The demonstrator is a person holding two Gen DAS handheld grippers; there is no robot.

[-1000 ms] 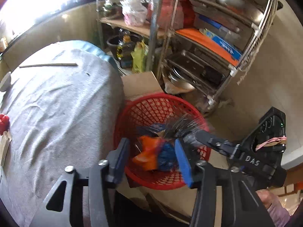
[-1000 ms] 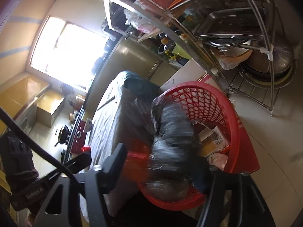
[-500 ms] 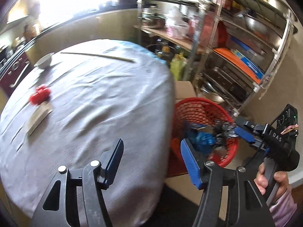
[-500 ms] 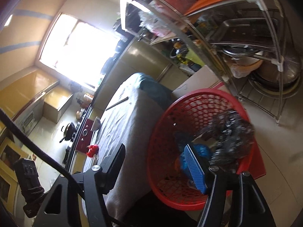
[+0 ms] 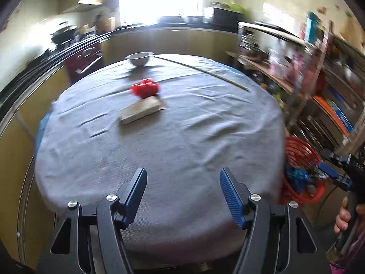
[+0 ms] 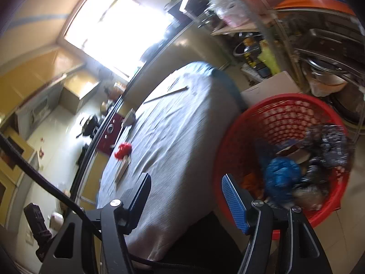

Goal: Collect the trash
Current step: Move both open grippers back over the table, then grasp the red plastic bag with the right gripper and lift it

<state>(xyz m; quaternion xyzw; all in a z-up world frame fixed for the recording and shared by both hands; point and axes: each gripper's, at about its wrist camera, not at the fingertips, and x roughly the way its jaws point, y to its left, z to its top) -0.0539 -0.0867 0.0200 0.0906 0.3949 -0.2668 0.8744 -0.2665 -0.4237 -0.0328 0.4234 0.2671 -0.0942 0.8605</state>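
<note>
Most of the round grey-clothed surface [image 5: 173,141] is only seen whole from the left wrist; a crumpled red wrapper [image 5: 145,88] is sat touching a flat tan box [image 5: 142,110] past the middle, with a white bowl [image 5: 139,58] and a long thin stick [image 5: 200,71] further back; the left gripper [image 5: 182,185] is held over the near edge with jaws spread wide and nothing between them. The red basket [image 6: 282,159] is barely caught at the right edge there, but it's laid out properly from the right wrist; it's on the floor just beside the surface, loaded with a blue crumpled bag [image 6: 281,178], dark patterned bags [image 6: 330,146] and bits of cardboard, all a bit blurred; the right gripper [image 6: 184,196] is seen with jaws apart too, gripping nothing, one finger in front of the cloth and one in front of the basket rim.
</note>
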